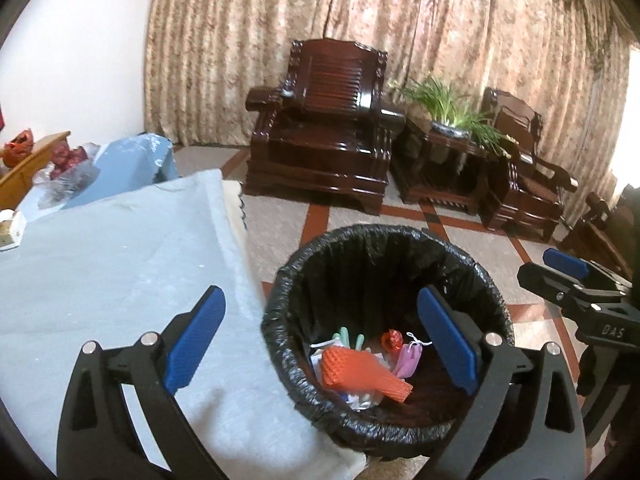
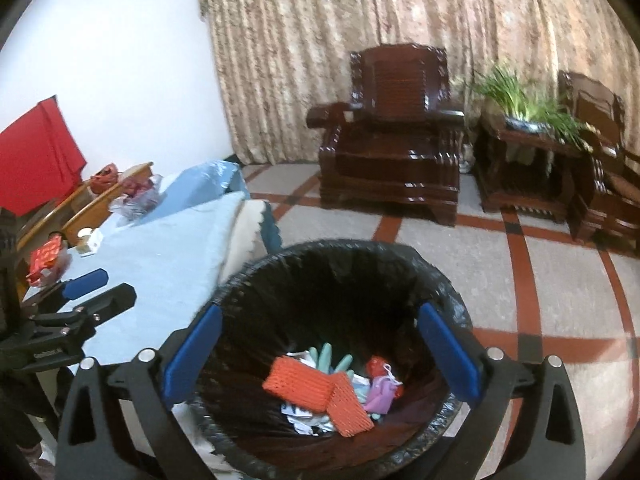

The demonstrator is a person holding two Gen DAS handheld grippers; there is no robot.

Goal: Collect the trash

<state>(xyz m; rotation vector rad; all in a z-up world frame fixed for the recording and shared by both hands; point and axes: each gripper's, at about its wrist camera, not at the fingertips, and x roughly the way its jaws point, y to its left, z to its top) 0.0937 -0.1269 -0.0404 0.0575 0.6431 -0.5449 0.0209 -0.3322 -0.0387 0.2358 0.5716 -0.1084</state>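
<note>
Two grippers up over a round bin with a black bag pulled over its rim. Left gripper with blue pads, jaws wide apart, nothing held, half above the desk under its pale blue cloth and half above the bin. Right gripper right above the bin, jaws wide apart too, nothing between them. Down at the bottom of the bin: orange foam netting, a little purple pouch, a red shiny wrapper, some pale green bits and scraps of white paper, all in one pile. Bin on the tiled floor, touching the desk edge. On the far end of the desk, a red packet. Well behind, a dark wooden armchair and a green plant by a flowery curtain.
</note>
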